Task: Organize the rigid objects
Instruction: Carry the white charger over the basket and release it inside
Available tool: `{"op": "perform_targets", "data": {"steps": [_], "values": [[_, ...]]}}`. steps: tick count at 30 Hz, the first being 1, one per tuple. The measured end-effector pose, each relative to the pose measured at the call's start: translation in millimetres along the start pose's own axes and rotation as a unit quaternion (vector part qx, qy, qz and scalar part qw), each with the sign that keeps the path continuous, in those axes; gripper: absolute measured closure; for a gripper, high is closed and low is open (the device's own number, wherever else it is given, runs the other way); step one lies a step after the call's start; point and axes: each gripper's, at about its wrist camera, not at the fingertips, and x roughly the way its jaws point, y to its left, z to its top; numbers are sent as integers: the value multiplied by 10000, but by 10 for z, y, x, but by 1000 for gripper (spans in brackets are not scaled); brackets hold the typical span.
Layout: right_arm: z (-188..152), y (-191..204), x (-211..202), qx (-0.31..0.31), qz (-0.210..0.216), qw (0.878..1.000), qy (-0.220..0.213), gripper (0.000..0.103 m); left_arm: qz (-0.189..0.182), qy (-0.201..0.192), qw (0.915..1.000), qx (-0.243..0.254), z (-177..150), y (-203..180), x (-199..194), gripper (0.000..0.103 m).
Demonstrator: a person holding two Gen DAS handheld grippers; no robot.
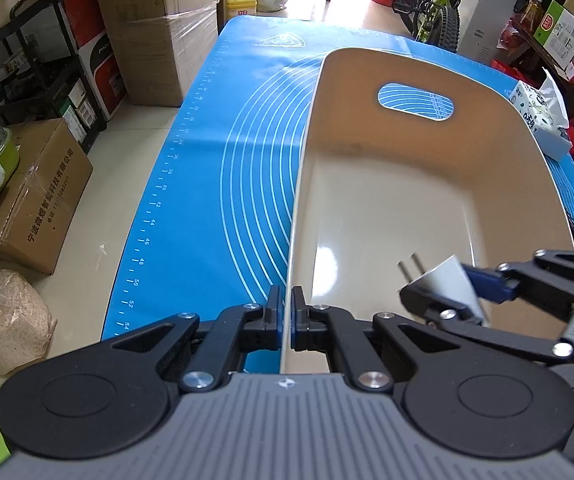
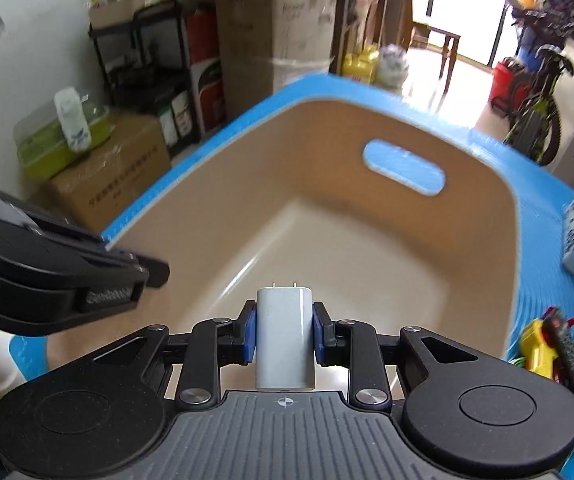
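Left wrist view shows the left gripper (image 1: pixel 286 312) pinching the beige bin's (image 1: pixel 407 200) near-left rim, fingers nearly together on the wall. The right gripper (image 2: pixel 283 334) clamps a white charger (image 2: pixel 285 340), prongs toward 12 o'clock, over the bin on the blue mat (image 1: pixel 207 200).

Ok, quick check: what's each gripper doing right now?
Left gripper: closed on the left rim of the beige bin.
Right gripper: closed on a white plug charger, held over the bin's inside.
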Motion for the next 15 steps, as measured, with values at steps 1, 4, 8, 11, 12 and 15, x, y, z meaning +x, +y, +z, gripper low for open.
{"op": "perform_targets", "data": {"steps": [1,4,8,11,12,15], "values": [[-7,-23,36,12,14,10000,81,67,4,1,10000,4,0,1,0,98],[-19,-51,146,59,1,9995,317,67,14,2,10000,15,2,2,-1,98],[-47,-78,268,114,4,9974,708,67,32,6,10000,26,8,-2,2,98],[-47,-52,333,18,-5,9956,933,67,22,1,10000,24,15,-3,1,98],[-52,-41,356,2,-21,9949,1013,67,25,2,10000,27,15,-4,0,98],[-57,-48,340,23,-14,9952,982,66,34,9,10000,24,16,-1,3,98]]}}
